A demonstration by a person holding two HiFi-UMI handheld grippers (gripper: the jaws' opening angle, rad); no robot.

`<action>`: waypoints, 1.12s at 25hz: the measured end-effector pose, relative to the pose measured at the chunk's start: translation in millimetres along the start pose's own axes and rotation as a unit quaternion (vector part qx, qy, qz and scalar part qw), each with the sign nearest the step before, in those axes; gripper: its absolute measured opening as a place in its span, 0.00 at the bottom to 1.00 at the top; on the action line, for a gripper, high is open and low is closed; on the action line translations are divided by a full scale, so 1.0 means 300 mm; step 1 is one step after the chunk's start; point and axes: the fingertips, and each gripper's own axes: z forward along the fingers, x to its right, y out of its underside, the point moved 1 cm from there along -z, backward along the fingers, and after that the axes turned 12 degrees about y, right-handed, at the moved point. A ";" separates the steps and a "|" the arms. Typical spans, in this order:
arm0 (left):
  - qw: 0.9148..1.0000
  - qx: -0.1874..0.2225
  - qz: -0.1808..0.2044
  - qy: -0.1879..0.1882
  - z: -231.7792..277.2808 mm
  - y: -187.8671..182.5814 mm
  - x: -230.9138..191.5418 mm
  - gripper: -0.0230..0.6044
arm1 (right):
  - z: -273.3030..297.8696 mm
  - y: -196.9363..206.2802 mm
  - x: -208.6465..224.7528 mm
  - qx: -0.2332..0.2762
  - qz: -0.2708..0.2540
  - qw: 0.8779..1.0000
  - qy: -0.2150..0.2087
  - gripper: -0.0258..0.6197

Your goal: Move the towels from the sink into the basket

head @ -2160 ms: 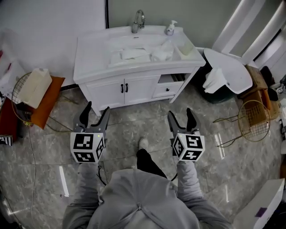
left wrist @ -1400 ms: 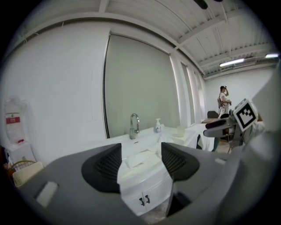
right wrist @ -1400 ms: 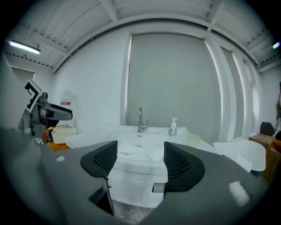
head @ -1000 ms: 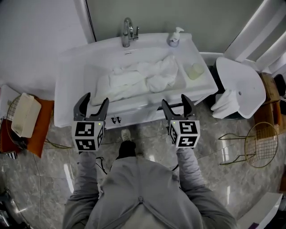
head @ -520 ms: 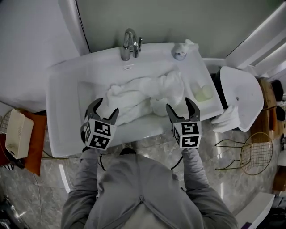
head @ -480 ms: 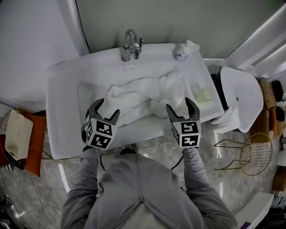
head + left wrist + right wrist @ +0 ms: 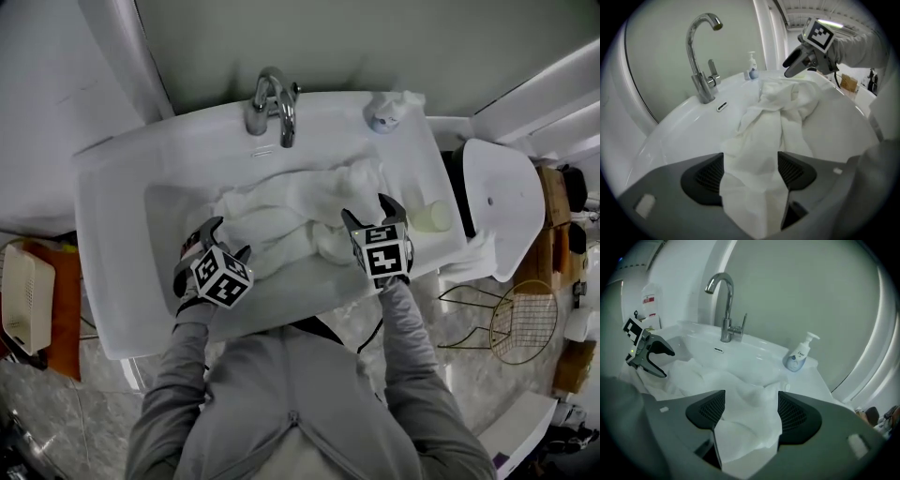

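Observation:
Crumpled white towels point(image 7: 281, 211) lie in the basin of the white sink point(image 7: 122, 234). My left gripper point(image 7: 225, 239) is down at the towels' left end. Its jaws are opening, and a fold of towel point(image 7: 754, 154) lies between the pads without being pressed. My right gripper point(image 7: 367, 211) stands open over the towels' right end, with bunched towel point(image 7: 745, 399) in the gap between its jaws. A wire basket point(image 7: 523, 323) stands on the floor to the right of the sink. From each gripper view the other gripper shows across the basin.
A chrome faucet point(image 7: 272, 98) and a soap dispenser point(image 7: 380, 112) stand at the sink's back rim. A cream jar point(image 7: 427, 216) lies at the right rim. A white lid point(image 7: 497, 206) is right of the sink. A second basket point(image 7: 23, 295) with a cream pad sits far left.
Both grippers have moved forward from the sink's front edge down onto the towels. The left jaws now stand wider apart around a towel fold.

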 end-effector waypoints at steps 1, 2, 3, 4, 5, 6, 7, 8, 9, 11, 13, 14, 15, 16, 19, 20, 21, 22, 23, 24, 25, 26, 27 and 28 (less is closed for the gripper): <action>1.000 -0.005 -0.002 -0.001 0.014 0.005 -0.006 0.65 | 0.028 0.002 -0.002 -0.010 -0.008 1.000 -0.004 0.56; 1.000 -0.009 -0.005 -0.005 0.026 0.010 -0.014 0.65 | 0.058 0.006 -0.004 -0.019 -0.015 1.000 -0.009 0.56; 1.000 -0.013 -0.008 -0.010 0.037 0.015 -0.023 0.65 | 0.089 0.016 -0.007 -0.028 -0.020 0.999 -0.014 0.56; 1.000 -0.017 -0.011 -0.016 0.047 0.021 -0.032 0.65 | 0.120 0.031 -0.011 -0.039 -0.025 0.999 -0.020 0.56; 0.999 -0.022 -0.015 -0.021 0.058 0.028 -0.039 0.65 | 0.148 0.047 -0.015 -0.052 -0.030 0.998 -0.026 0.56; 0.999 -0.027 -0.020 -0.024 0.069 0.035 -0.044 0.65 | 0.172 0.062 -0.018 -0.066 -0.037 0.997 -0.031 0.56; 0.999 -0.032 -0.025 -0.025 0.080 0.042 -0.047 0.65 | 0.196 0.076 -0.021 -0.079 -0.045 0.995 -0.037 0.56; 0.999 -0.036 -0.030 -0.024 0.089 0.049 -0.048 0.65 | 0.219 0.090 -0.026 -0.091 -0.053 0.994 -0.042 0.56; 0.998 -0.041 -0.033 -0.022 0.096 0.055 -0.048 0.65 | 0.242 0.104 -0.034 -0.102 -0.062 0.992 -0.048 0.56; 0.998 -0.051 -0.038 -0.018 0.112 0.063 -0.051 0.65 | 0.287 0.132 -0.052 -0.124 -0.084 0.987 -0.061 0.56; 0.997 -0.059 -0.045 -0.012 0.129 0.066 -0.055 0.65 | 0.328 0.171 -0.074 -0.151 -0.112 0.979 -0.079 0.56; 0.997 -0.062 -0.050 -0.009 0.137 0.068 -0.056 0.65 | 0.349 0.192 -0.085 -0.165 -0.128 0.974 -0.086 0.56; 0.996 -0.065 -0.053 -0.006 0.145 0.070 -0.057 0.65 | 0.369 0.209 -0.092 -0.177 -0.146 0.969 -0.090 0.56; 0.996 -0.068 -0.056 -0.003 0.153 0.072 -0.059 0.65 | 0.387 0.221 -0.098 -0.187 -0.164 0.964 -0.091 0.56; 0.995 -0.073 -0.064 0.005 0.174 0.083 -0.065 0.65 | 0.434 0.244 -0.124 -0.210 -0.194 0.954 -0.095 0.56; 0.995 -0.075 -0.067 0.010 0.182 0.087 -0.063 0.65 | 0.452 0.255 -0.135 -0.217 -0.195 0.951 -0.100 0.56; 0.994 -0.076 -0.071 0.014 0.189 0.091 -0.061 0.65 | 0.469 0.268 -0.146 -0.223 -0.194 0.949 -0.106 0.56; 0.994 -0.077 -0.075 0.017 0.195 0.095 -0.059 0.65 | 0.482 0.277 -0.155 -0.229 -0.193 0.947 -0.112 0.56; 0.994 -0.078 -0.078 0.020 0.201 0.098 -0.058 0.65 | 0.488 0.281 -0.160 -0.234 -0.193 0.945 -0.118 0.56; 0.993 -0.079 -0.081 0.021 0.205 0.101 -0.058 0.65 | 0.488 0.277 -0.162 -0.237 -0.195 0.944 -0.123 0.56; 0.993 -0.080 -0.082 0.022 0.209 0.103 -0.058 0.65 | 0.486 0.269 -0.161 -0.239 -0.199 0.942 -0.127 0.56; 0.993 -0.081 -0.084 0.023 0.213 0.104 -0.059 0.65 | 0.485 0.263 -0.161 -0.239 -0.201 0.941 -0.131 0.56; 0.993 -0.082 -0.085 0.025 0.218 0.104 -0.059 0.64 | 0.487 0.261 -0.163 -0.240 -0.203 0.940 -0.135 0.56; 0.992 -0.083 -0.086 0.028 0.223 0.105 -0.056 0.63 | 0.493 0.266 -0.166 -0.242 -0.204 0.938 -0.141 0.56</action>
